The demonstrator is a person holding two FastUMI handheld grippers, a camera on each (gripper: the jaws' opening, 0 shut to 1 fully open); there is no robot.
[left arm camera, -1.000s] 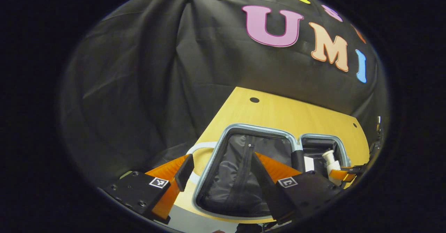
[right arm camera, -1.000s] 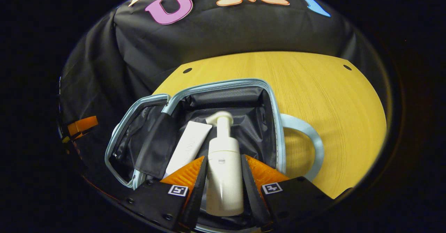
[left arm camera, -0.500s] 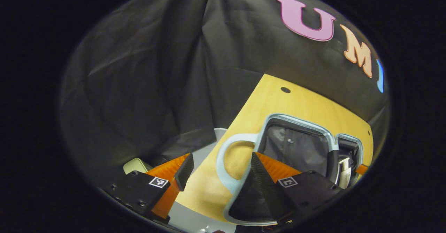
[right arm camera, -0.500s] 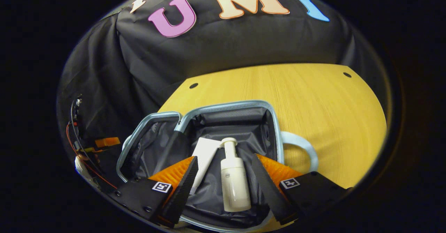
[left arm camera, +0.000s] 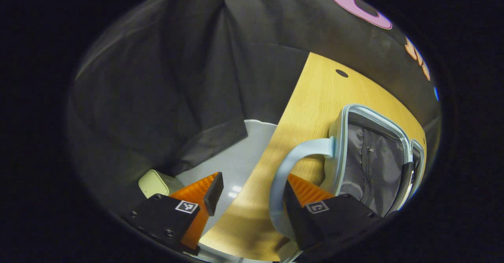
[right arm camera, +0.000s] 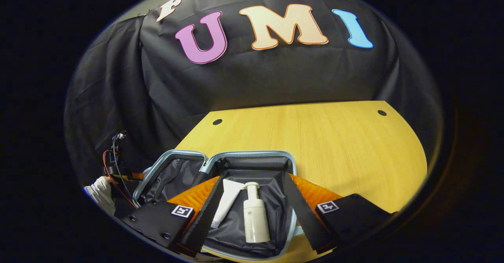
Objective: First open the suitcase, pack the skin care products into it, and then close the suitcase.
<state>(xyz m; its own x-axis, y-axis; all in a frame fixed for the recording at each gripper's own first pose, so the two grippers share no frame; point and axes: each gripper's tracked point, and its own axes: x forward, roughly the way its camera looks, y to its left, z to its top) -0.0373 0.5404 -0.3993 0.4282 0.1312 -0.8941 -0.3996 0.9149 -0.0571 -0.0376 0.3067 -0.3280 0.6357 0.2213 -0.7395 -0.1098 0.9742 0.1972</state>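
The light blue suitcase (right arm camera: 252, 155) lies open on the wooden table (right arm camera: 315, 137). In its right half rest a white pump bottle (right arm camera: 255, 220) and a white tube (right arm camera: 225, 202), side by side. My right gripper (right arm camera: 252, 212) hovers open above them, holding nothing. In the left gripper view the suitcase's zipped lid half (left arm camera: 366, 164) is at the right, with its pale blue handle (left arm camera: 289, 176) curving out over the table. My left gripper (left arm camera: 252, 198) is open beside that handle, its right finger just behind the loop. The other gripper and a hand (right arm camera: 100, 190) are at the left edge of the right gripper view.
The table edge (left arm camera: 271, 149) runs between my left fingers, with grey floor (left arm camera: 232, 168) and a pale box (left arm camera: 157, 182) below it. Black cloth hangs behind and to the left. Bare tabletop stretches beyond and right of the suitcase (right arm camera: 354, 152).
My right gripper let go of the pump bottle, opened and drew back upward. My left gripper swung left, off the lid half to the handle at the table edge.
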